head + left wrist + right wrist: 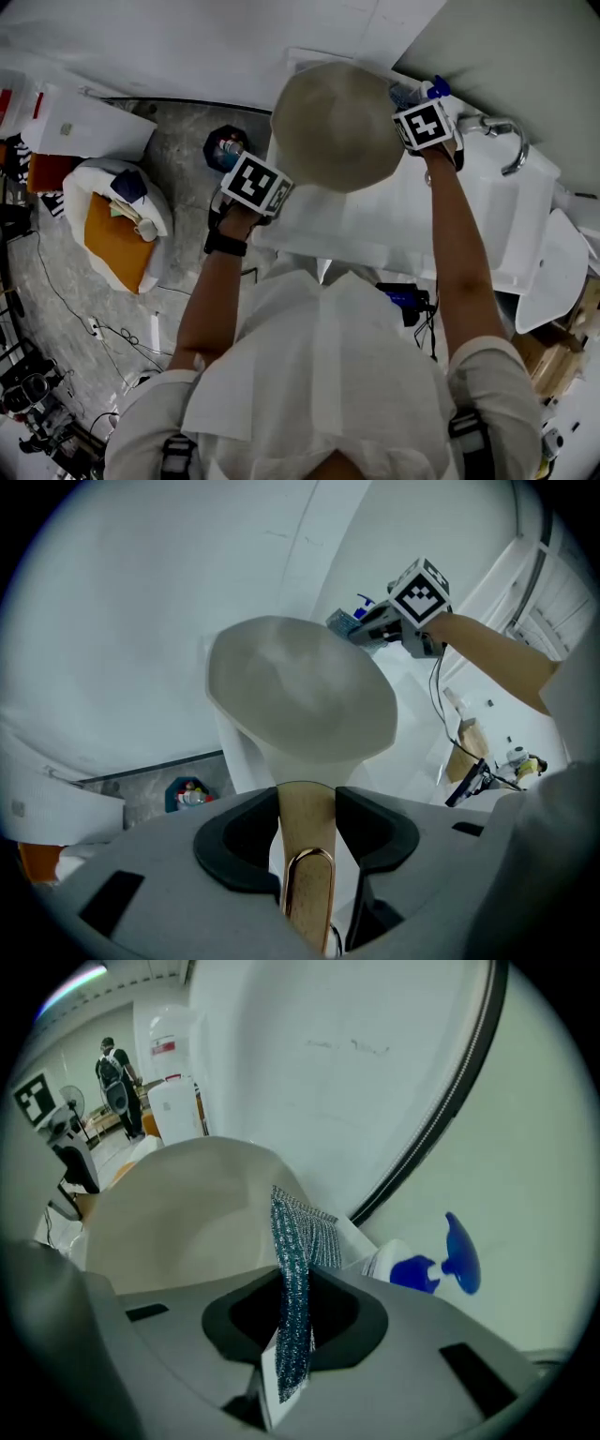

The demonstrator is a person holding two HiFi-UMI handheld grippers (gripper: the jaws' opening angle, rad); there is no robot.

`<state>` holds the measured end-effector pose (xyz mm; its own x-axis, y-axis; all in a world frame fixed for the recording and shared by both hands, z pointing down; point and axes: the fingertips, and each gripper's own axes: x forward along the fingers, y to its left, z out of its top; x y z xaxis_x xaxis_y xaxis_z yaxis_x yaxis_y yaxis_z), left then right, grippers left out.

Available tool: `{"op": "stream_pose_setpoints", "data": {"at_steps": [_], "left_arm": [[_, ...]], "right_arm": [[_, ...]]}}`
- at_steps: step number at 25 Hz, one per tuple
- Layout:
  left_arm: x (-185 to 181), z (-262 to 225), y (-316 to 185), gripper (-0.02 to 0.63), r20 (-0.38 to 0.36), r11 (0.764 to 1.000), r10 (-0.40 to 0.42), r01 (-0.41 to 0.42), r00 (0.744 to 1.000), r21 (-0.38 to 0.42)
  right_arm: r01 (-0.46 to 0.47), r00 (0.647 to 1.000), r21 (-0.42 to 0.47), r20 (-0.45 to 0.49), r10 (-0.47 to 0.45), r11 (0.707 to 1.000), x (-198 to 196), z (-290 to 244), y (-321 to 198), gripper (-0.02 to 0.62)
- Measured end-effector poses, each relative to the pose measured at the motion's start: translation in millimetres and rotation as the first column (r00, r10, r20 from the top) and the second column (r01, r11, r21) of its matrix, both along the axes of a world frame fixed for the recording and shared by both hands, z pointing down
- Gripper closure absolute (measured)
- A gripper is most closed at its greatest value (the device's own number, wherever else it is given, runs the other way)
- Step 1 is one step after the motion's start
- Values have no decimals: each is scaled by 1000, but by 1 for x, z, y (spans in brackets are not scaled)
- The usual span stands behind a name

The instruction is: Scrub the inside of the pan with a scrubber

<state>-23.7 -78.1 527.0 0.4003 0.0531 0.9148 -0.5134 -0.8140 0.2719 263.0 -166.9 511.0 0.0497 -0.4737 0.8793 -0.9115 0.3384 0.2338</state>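
Observation:
A cream pan (300,700) is held up over the white sink (525,220), tilted. Its wooden handle (306,855) runs between the jaws of my left gripper (307,808), which is shut on it. In the head view the pan (333,127) shows as a pale round disc between the two marker cubes. My right gripper (295,1302) is shut on a blue mesh scrubber (298,1269), whose upper end stands at the pan's (187,1213) right rim. The left gripper view shows the right gripper (361,630) with the scrubber (342,622) at the pan's far edge.
A white spray bottle with a blue trigger (450,1260) stands beside the pan, near the wall. A chrome tap (508,142) rises at the sink's far side. On the floor to the left lie a dark bin (225,148) and a white bag with orange contents (117,239).

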Motion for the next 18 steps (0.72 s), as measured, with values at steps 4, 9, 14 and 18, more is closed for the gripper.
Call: {"op": "stream_pose_setpoints", "data": {"at_steps": [4, 9, 14, 18], "left_arm": [[1, 1, -1, 402, 2, 1000, 3, -3, 1000, -1], [0, 1, 1, 402, -6, 1000, 3, -3, 1000, -9], [-1, 1, 1, 402, -7, 1000, 8, -8, 1000, -15], [-1, 1, 0, 402, -5, 1000, 13, -13, 1000, -14]], "right_arm": [[-28, 993, -56, -119, 21, 998, 4, -1, -21, 548], [95, 989, -5, -117, -95, 995, -25, -4, -63, 548], [179, 965, -25, -192, -180, 984, -46, -4, -81, 548], [257, 947, -7, -196, -253, 966, -75, -5, -97, 548]]}}
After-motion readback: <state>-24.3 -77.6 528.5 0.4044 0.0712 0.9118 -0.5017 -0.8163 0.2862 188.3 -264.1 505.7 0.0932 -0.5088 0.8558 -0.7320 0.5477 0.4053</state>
